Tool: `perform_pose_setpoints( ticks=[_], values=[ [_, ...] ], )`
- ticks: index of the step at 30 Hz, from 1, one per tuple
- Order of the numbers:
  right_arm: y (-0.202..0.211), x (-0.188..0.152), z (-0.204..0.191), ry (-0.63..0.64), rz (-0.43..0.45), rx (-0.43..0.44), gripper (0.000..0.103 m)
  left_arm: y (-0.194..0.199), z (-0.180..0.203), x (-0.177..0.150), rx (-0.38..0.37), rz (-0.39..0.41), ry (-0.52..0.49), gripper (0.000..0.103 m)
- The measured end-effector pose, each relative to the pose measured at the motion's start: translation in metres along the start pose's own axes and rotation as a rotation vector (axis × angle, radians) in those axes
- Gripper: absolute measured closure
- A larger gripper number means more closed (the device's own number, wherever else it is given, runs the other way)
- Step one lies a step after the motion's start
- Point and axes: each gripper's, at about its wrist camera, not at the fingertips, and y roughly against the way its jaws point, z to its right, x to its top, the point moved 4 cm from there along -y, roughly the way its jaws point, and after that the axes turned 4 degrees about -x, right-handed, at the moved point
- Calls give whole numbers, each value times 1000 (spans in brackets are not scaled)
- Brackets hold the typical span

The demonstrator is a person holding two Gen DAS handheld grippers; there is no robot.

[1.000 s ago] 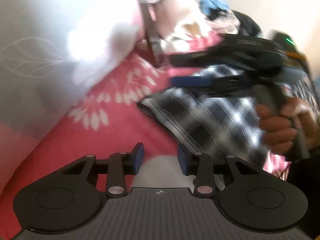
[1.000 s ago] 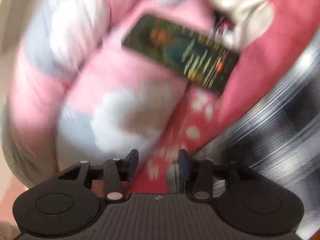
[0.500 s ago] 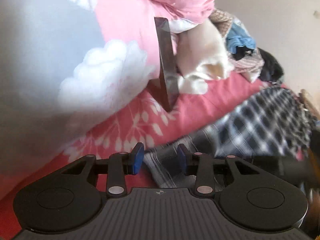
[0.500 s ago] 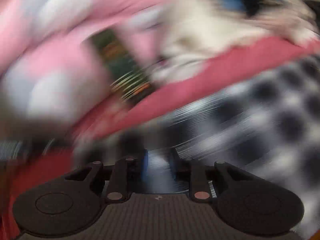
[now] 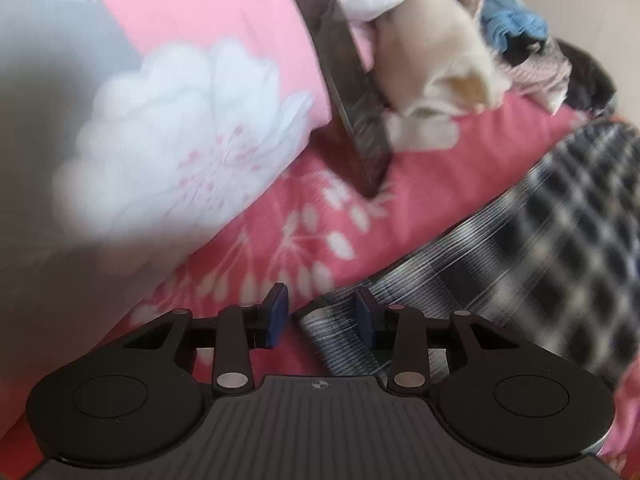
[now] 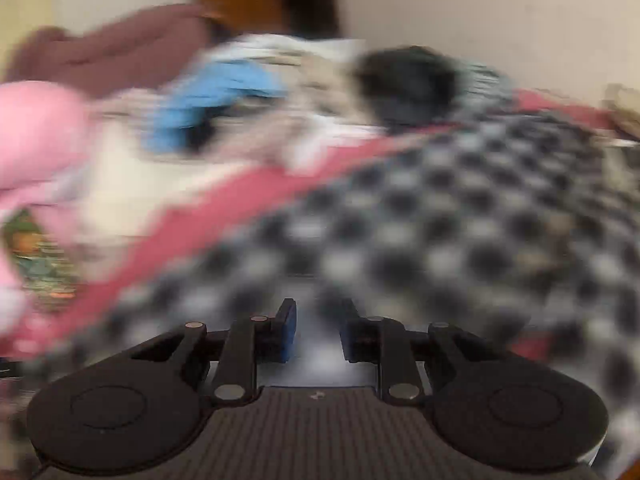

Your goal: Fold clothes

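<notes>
On the bed (image 5: 280, 216), beside a phone (image 5: 348, 92), lies the checked shirt (image 5: 540, 240). Left gripper (image 5: 320, 318) jaws clench its edge; right gripper (image 6: 318, 330) jaws seem to grasp its cloth, though blur hides contact.

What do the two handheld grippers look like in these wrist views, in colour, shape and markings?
Both look alike. The left gripper and right gripper each have a ribbed dark grey body with a small crosshair-like mark, two round black discs at the sides, black linkage arms with silver pivot pins, and black fingers faced with blue pads. No cables, hands or sleeves show.
</notes>
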Motion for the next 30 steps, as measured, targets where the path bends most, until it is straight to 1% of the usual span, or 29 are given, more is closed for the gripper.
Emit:
perform_pose_setpoints(
  ticks=[1, 2, 5, 7, 10, 11, 12, 14, 17, 20, 21, 23, 25, 27, 29, 30],
  values=[
    [-4, -7, 8, 14, -21, -16, 78, 0, 0, 0, 1, 4, 3, 66],
    [-6, -19, 7, 52, -48, -9, 78, 0, 0, 0, 5, 4, -2, 66],
    [3, -66, -30, 261, -91, 77, 78, 1, 1, 0, 14, 2, -14, 66],
    [29, -96, -61, 393, -47, 168, 78, 0, 2, 0, 18, 1, -19, 66],
    [59, -119, -87, 521, -62, 372, 79, 1, 4, 1, 26, 0, -34, 65],
    [67, -123, -94, 564, -64, 421, 79, 1, 5, 2, 28, 2, -41, 66],
    [68, -118, -96, 593, -45, 394, 79, 3, 6, 2, 31, 6, -48, 65],
    [57, -92, -75, 552, -8, 295, 79, 6, 7, 2, 40, 16, -64, 65],
    [30, -40, -21, 368, 56, 103, 79, 11, 12, 1, 44, 37, -95, 66],
    [-1, -5, 10, 280, 98, -41, 78, 8, 18, -1, 58, 37, -126, 66],
    [-10, -1, 16, 259, 97, -66, 78, 7, 20, -1, 64, 35, -132, 65],
    [-24, -1, 34, 207, 81, -100, 79, 3, 19, -2, 77, 27, -133, 66],
    [-33, -12, 54, 168, 53, -130, 79, 0, 19, -3, 87, 20, -133, 65],
    [-26, -37, 73, 125, 24, -129, 79, -2, 17, -3, 87, 20, -129, 63],
    [-2, -66, 86, 116, 45, -124, 79, -4, 17, -2, 91, 22, -125, 61],
    [6, -72, 88, 117, 42, -127, 79, -5, 17, -2, 93, 23, -123, 60]
  ],
)
